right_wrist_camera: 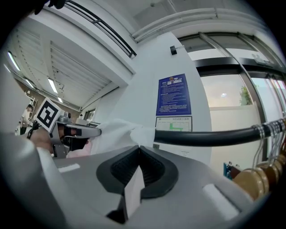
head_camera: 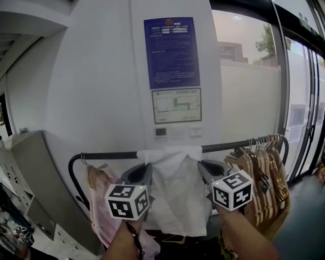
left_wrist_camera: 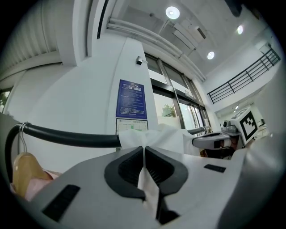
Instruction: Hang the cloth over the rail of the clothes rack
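Clenched shut, the left claw (left_wrist_camera: 144,151) pinches a fold of the white cloth (head_camera: 172,198), and the right claw (right_wrist_camera: 138,151) grips another fold the same way; both grips show only in the gripper views, where fabric runs down through each closed pair of jaws. Only the head view shows the whole cloth, draped over the middle of the black rail (head_camera: 111,155) and hanging down between the two claws, which sit level just below the rail at the cloth's left and right edges. The left gripper view also takes in round ceiling lights (left_wrist_camera: 172,12). Each gripper view catches the other claw's marker cube off to one side.

Counted: two claws, one cloth, one rail, one blue notice (head_camera: 171,52) on the wall, and one wooden hanger (head_camera: 93,177) at the rail's left end carrying a pink garment (head_camera: 101,216). A crowded bunch of hangers (head_camera: 261,172) at the right end is packed too tightly to number.
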Demonstrator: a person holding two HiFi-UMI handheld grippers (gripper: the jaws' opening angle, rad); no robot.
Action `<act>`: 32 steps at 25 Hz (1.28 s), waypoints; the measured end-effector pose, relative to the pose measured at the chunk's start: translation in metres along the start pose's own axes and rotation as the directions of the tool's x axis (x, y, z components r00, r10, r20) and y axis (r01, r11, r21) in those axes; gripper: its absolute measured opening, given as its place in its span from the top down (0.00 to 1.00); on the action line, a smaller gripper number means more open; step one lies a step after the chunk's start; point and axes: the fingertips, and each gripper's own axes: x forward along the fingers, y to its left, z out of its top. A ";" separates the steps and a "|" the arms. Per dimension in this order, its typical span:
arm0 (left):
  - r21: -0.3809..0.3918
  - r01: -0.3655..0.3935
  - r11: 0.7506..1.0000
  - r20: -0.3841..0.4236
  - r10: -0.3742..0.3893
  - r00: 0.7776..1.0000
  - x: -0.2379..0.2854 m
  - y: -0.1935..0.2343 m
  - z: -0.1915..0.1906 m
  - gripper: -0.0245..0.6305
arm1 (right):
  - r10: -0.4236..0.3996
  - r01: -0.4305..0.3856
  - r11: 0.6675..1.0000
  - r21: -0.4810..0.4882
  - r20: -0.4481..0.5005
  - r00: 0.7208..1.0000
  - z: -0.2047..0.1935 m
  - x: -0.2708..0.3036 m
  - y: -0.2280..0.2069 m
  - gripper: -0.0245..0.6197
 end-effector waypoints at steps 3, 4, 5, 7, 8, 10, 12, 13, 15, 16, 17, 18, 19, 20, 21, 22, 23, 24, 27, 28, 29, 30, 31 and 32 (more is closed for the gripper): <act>-0.036 0.011 0.999 -0.002 -0.011 1.000 -0.008 0.023 0.015 0.94 | -0.034 0.034 0.999 -0.001 0.010 0.999 0.013 -0.010 -0.021 0.96; -0.046 0.015 0.999 -0.004 -0.016 1.000 -0.011 0.030 0.020 0.94 | -0.048 0.048 0.999 -0.004 0.012 0.999 0.016 -0.014 -0.029 0.96; -0.052 0.019 0.998 -0.007 -0.019 1.000 -0.013 0.038 0.025 0.94 | -0.064 0.064 0.998 -0.006 0.014 0.998 0.021 -0.018 -0.037 0.96; -0.060 0.024 0.998 -0.011 -0.025 1.000 -0.019 0.052 0.033 0.94 | -0.096 0.096 0.995 -0.007 0.019 0.995 0.029 -0.027 -0.053 0.96; -0.065 0.028 0.997 -0.013 -0.028 1.000 -0.022 0.059 0.037 0.94 | -0.108 0.108 0.994 -0.006 0.020 0.994 0.032 -0.031 -0.060 0.96; -0.083 0.036 0.996 -0.016 -0.037 0.999 -0.027 0.069 0.041 0.93 | -0.121 0.121 0.993 0.000 0.018 0.992 0.037 -0.038 -0.071 0.95; -0.097 0.017 0.995 -0.016 -0.019 1.000 -0.032 0.084 0.042 0.94 | -0.148 0.148 0.989 0.008 0.017 0.989 0.038 -0.046 -0.083 0.96; -0.101 -0.001 0.995 -0.017 -0.001 1.000 -0.035 0.093 0.041 0.94 | -0.164 0.163 0.986 0.019 0.017 0.986 0.038 -0.051 -0.090 0.96; -0.105 -0.030 0.994 -0.025 0.028 0.999 -0.039 0.111 0.036 0.94 | -0.186 0.185 0.982 0.045 0.015 0.982 0.035 -0.058 -0.104 0.96; -0.104 -0.041 0.994 -0.033 0.038 0.999 -0.040 0.118 0.032 0.94 | -0.193 0.192 0.980 0.054 0.012 0.981 0.033 -0.060 -0.108 0.96; -0.103 -0.050 0.993 -0.041 0.046 0.998 -0.040 0.124 0.029 0.94 | -0.199 0.199 0.978 0.060 0.008 0.980 0.031 -0.062 -0.111 0.95; -0.104 -0.060 0.993 -0.047 0.055 0.997 -0.040 0.130 0.026 0.94 | -0.206 0.206 0.976 0.065 0.004 0.979 0.029 -0.063 -0.114 0.96; -0.107 -0.071 0.992 -0.050 0.066 0.997 -0.041 0.137 0.024 0.94 | -0.214 0.213 0.974 0.072 0.000 0.977 0.027 -0.064 -0.116 0.95; -0.111 -0.085 0.990 -0.052 0.080 0.995 -0.042 0.145 0.023 0.94 | -0.222 0.221 0.972 0.078 -0.004 0.975 0.024 -0.066 -0.118 0.96; -0.116 -0.100 0.988 -0.052 0.095 0.994 -0.045 0.154 0.023 0.94 | -0.229 0.229 0.970 0.085 -0.008 0.973 0.021 -0.067 -0.120 0.95; -0.120 -0.113 0.986 -0.050 0.108 0.993 -0.048 0.164 0.025 0.94 | -0.236 0.236 0.968 0.090 -0.011 0.972 0.019 -0.069 -0.122 0.95; -0.123 -0.123 0.985 -0.048 0.118 0.992 -0.050 0.172 0.026 0.94 | -0.240 0.241 0.966 0.095 -0.014 0.971 0.018 -0.070 -0.124 0.95; -0.123 -0.128 0.984 -0.046 0.123 0.991 -0.052 0.178 0.029 0.94 | -0.242 0.242 0.965 0.099 -0.016 0.970 0.017 -0.071 -0.125 0.96; -0.114 -0.116 0.987 -0.041 0.112 0.993 -0.056 0.189 0.038 0.94 | -0.232 0.232 0.967 0.103 -0.016 0.973 0.018 -0.071 -0.124 0.95; -0.115 -0.106 0.988 -0.041 0.102 0.994 -0.056 0.191 0.043 0.94 | -0.228 0.228 0.968 0.102 -0.015 0.974 0.020 -0.070 -0.123 0.95; -0.123 -0.094 0.988 -0.042 0.090 0.995 -0.055 0.192 0.046 0.94 | -0.224 0.225 0.969 0.103 -0.014 0.974 0.021 -0.069 -0.122 0.95; -0.139 -0.082 0.987 -0.043 0.076 0.996 -0.055 0.193 0.049 0.93 | -0.223 0.223 0.969 0.104 -0.013 0.975 0.022 -0.067 -0.121 0.95; -0.156 -0.073 0.985 -0.043 0.067 0.997 -0.056 0.194 0.052 0.93 | -0.223 0.223 0.969 0.107 -0.013 0.975 0.022 -0.067 -0.121 0.95; -0.169 -0.069 0.983 -0.042 0.063 0.997 -0.057 0.197 0.053 0.91 | -0.225 0.225 0.968 0.110 -0.014 0.974 0.022 -0.067 -0.121 0.95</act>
